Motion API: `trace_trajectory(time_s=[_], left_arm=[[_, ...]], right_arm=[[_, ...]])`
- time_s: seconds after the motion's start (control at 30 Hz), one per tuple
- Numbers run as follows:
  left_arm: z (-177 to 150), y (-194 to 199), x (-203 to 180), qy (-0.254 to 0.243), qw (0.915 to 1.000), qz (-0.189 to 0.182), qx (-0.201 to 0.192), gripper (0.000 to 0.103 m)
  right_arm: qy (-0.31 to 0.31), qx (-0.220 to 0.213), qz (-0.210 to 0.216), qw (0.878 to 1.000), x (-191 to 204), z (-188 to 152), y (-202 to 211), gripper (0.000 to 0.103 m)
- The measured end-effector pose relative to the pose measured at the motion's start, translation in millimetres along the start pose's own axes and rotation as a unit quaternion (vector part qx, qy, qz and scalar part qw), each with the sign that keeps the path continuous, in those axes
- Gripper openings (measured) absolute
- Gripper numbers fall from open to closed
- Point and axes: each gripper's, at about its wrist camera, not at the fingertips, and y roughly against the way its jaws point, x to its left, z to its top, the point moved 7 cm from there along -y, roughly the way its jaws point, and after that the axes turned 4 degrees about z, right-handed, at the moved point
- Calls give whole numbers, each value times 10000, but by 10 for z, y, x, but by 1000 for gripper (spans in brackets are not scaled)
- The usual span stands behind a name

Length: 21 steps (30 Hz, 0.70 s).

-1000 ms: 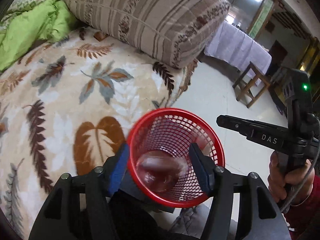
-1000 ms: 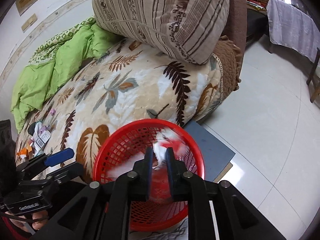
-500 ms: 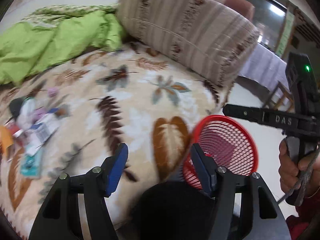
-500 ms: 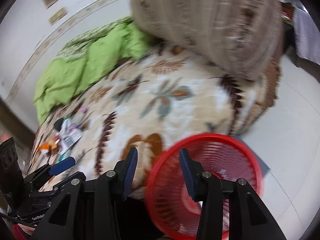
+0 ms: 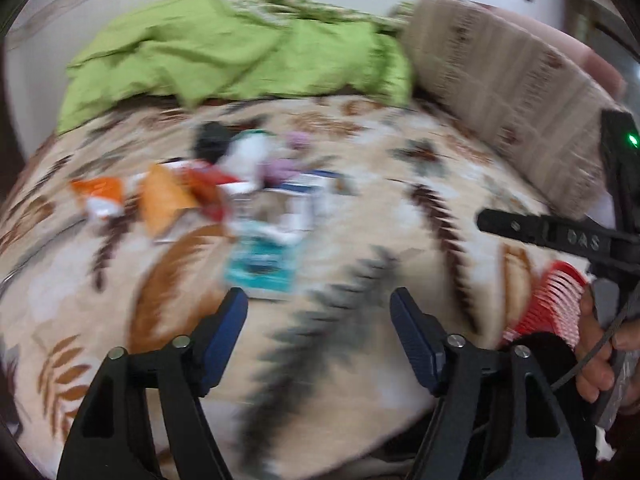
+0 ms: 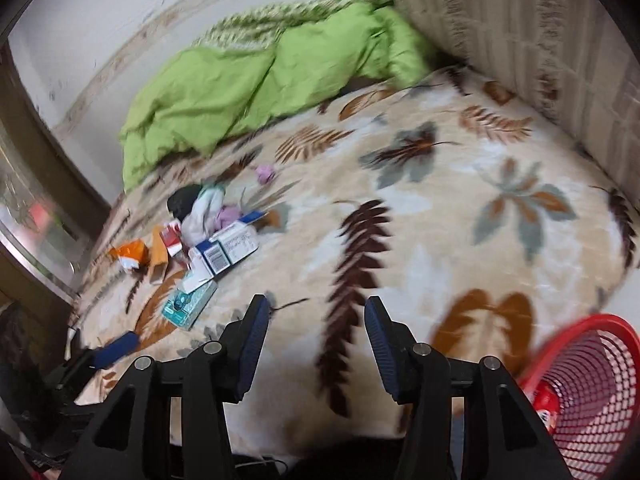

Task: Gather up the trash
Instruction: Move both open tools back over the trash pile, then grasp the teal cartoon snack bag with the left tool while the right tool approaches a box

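Left wrist view, tool: the left gripper [image 5: 318, 320] is spread wide with nothing between its blue pads; a second ago those pads framed the mouth of the red basket.
Left wrist view, trash: a blurred heap of litter [image 5: 240, 196] lies ahead on the leaf-print blanket [image 5: 400, 208], with a teal packet [image 5: 260, 268] nearest the pads, orange wrappers to the left and white and blue cartons behind.
Left wrist view, basket: the red basket [image 5: 556, 304] has slid to the right edge, beside the person's hand holding the other tool.
Right wrist view, tool: the right gripper [image 6: 314, 336] is also spread wide and empty; a second ago its pads were nearly together around a white scrap above the basket.
Right wrist view, trash: the same heap sits left of centre and well ahead, the teal packet [image 6: 190, 304] closest and a blue and white carton [image 6: 224, 250] just behind it.
Right wrist view, basket: the red basket [image 6: 588, 380] is at the lower right, off the bed's edge, with something red and white inside.
Meaning: judging by this, one drop is finished and both tools have swung back toward the heap for another piece, most of which is left to collect.
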Motion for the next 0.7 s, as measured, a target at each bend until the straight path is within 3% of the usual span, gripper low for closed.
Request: trace_trajectory(time_s=[0.13,0.2,0.53,0.57,0.63,0.7], left_arm=[[18,-205,328,298,9990,335,54,76],[28,-322,405,316,9987,404,72,80],[139,-975,345,118,9971,418,625,80],[136,-1015,359,151,9969,404,660,77],[127,-1044,370,160,9969,381,676,56],[118,-1008,386,99,9970,440,623,50]], right_arm=[[23,171,-121,9998,155,44,-326,53],[42,-34,-20,10000,215,116,-361,56],[-132,-179,-128,9997,171,159,-383,58],[-122,-150,-132,9997,181,154,-391,58],[-131,-88,-131,9998,189,152,-418,60],[-177,34,-19,9998,220,152,-481,64]])
